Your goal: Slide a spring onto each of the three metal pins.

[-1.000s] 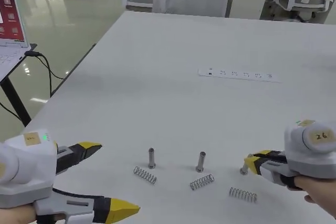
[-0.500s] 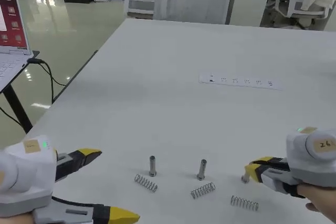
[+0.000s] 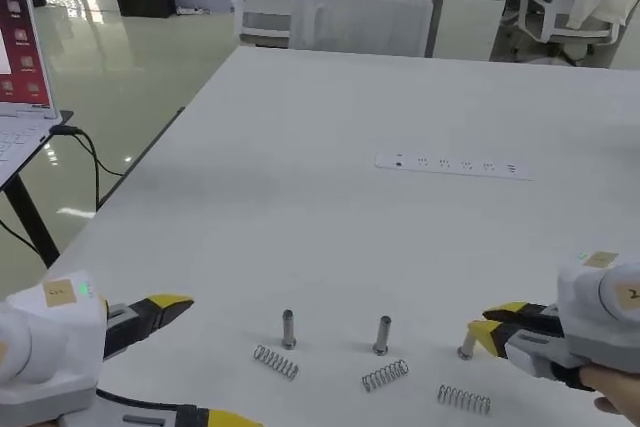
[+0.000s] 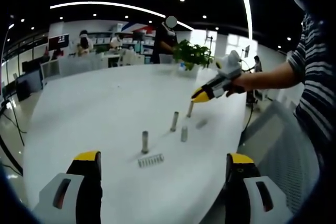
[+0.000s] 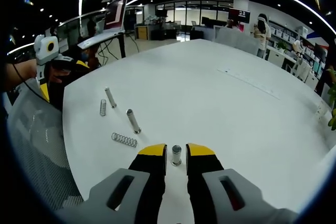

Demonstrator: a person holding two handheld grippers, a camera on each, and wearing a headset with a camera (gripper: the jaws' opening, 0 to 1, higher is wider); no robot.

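Note:
Three short metal pins stand upright in a row near the table's front: left pin [image 3: 288, 329], middle pin [image 3: 382, 335], right pin [image 3: 466, 345]. A spring lies in front of each one: [image 3: 276, 362], [image 3: 385, 375], [image 3: 464, 399]. My right gripper [image 3: 482, 332] is at the right pin. In the right gripper view its jaws [image 5: 176, 151] stand narrowly apart with that pin [image 5: 176, 155] between them, a thin gap on each side. My left gripper [image 3: 200, 362] is wide open at the front left, with nothing between its fingers [image 4: 164, 157]. It faces the left pin [image 4: 145, 141] and its spring [image 4: 150, 160].
A white power strip [image 3: 455, 165] lies across the table's middle. An open laptop [image 3: 15, 37] with a black cable [image 3: 90, 137] sits on a stand left of the table's edge. Office chairs [image 3: 360, 17] stand beyond the far end.
The head view has tilted a little, so the whole picture shifted. The right gripper stays at the right pin and the left gripper stays wide open.

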